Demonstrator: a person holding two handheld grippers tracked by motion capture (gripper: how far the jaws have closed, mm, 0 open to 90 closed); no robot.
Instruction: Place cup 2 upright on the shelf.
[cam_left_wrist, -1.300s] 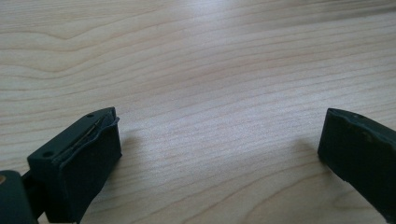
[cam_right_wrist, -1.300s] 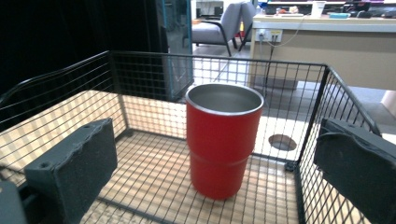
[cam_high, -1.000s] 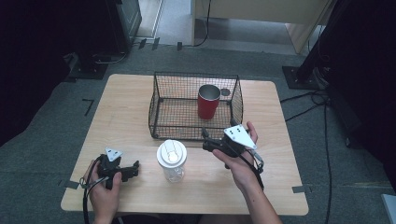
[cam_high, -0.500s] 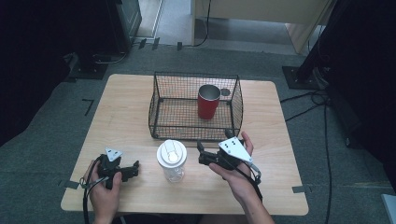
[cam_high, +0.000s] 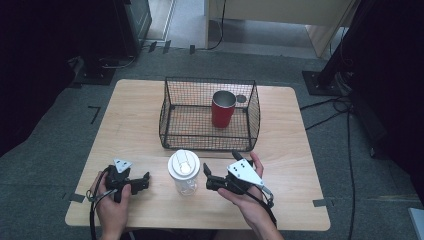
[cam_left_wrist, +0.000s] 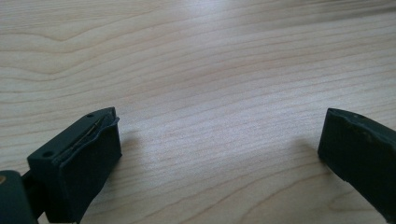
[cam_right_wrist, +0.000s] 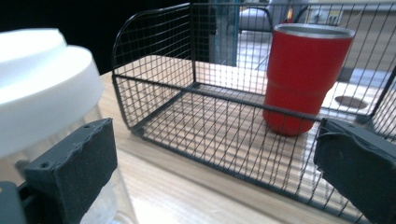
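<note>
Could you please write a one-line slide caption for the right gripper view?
Open right gripper beside a white-lidded clear jar, facing a wire basket holding a red cup.

A lab or office workroom: grey carpet tiles (cam_high: 45, 150), floor cables (cam_high: 345, 107), black equipment stands (cam_high: 320, 80) around the wooden desk (cam_high: 135, 115).

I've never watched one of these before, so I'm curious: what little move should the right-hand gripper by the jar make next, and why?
Probably slide a little further toward the clear jar until its body sits between the jaws, then close. The right gripper is open and just beside the jar, with one jaw at its side and the white lid above it. Nothing is gripped yet.
</note>
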